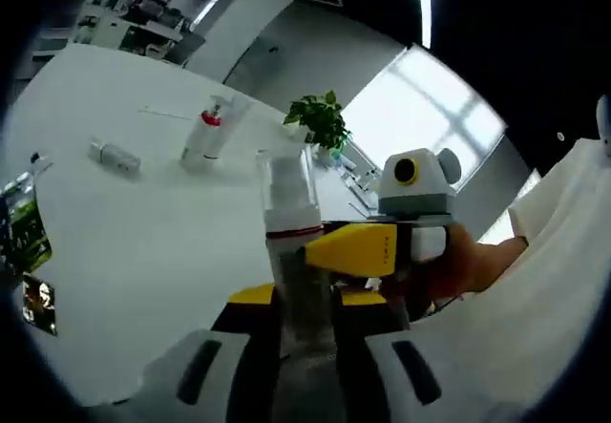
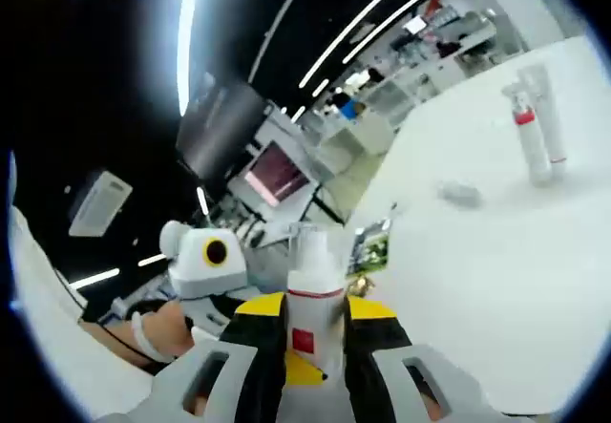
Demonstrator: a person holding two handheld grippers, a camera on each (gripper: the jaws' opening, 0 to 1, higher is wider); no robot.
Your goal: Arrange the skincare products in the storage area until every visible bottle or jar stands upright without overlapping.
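Observation:
A white pump bottle (image 1: 289, 227) with a clear cap and a red band stands upright between my left gripper's (image 1: 304, 342) dark jaws, which are shut on its lower body. My right gripper (image 1: 355, 249) reaches in from the right, and its yellow jaw presses on the same bottle just under the red band. In the right gripper view the bottle (image 2: 310, 294) shows a red square label, and my right gripper (image 2: 313, 356) is shut on it. On the white table (image 1: 143, 251), a second red-banded bottle (image 1: 204, 134) stands beside a white tube (image 1: 232, 116). A small bottle (image 1: 115, 157) lies flat.
A green packet (image 1: 23, 232) lies at the table's left edge in the left gripper view. A potted plant (image 1: 320, 122) stands at the far edge. The right gripper view shows the standing pair (image 2: 535, 127), the lying bottle (image 2: 461, 192) and the packet (image 2: 369, 246). A person's sleeve (image 1: 563, 280) is close on the right.

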